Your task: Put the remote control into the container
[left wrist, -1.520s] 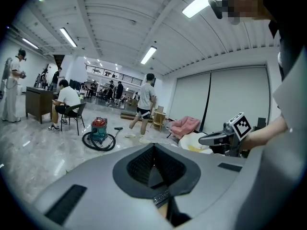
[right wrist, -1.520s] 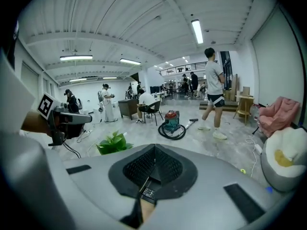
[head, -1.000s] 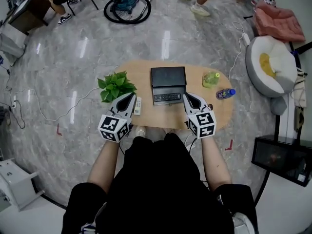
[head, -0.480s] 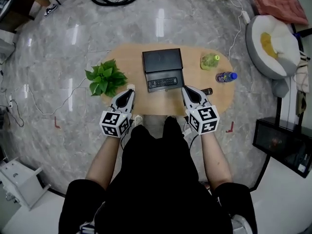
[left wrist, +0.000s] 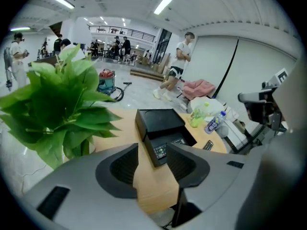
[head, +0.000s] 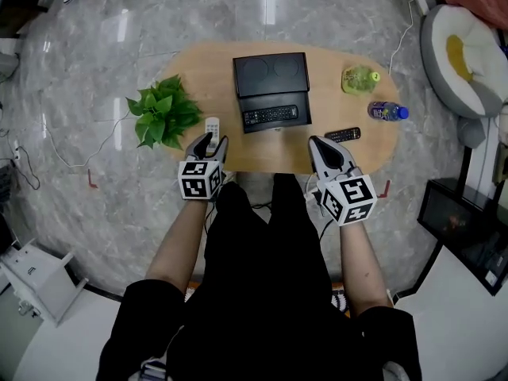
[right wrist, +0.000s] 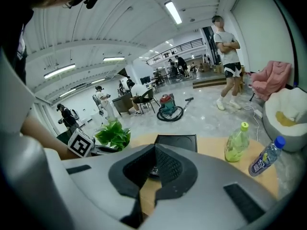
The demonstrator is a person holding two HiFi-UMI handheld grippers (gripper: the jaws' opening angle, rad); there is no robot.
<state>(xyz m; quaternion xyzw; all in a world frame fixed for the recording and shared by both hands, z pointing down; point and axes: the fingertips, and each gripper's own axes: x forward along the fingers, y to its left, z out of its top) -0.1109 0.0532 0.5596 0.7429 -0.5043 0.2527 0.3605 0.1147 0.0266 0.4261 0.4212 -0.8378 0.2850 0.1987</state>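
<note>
Both have dropped: left gripper (head: 209, 140) just opened, empty; right gripper (head: 317, 143) closed; black container (head: 271, 76) holds a remote (head: 271, 116).

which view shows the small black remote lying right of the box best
The head view: the small black remote lies there whole, seen from above with nothing over it. The left gripper view shows it only small and foreshortened. The right gripper view does not show it.

Oval wooden table (head: 198, 74): leafy green potted plant (head: 161, 119) at left end; yellow-green plastic bottle (head: 359, 78) and blue-capped purple-label bottle (head: 387, 112) near right end.
</note>
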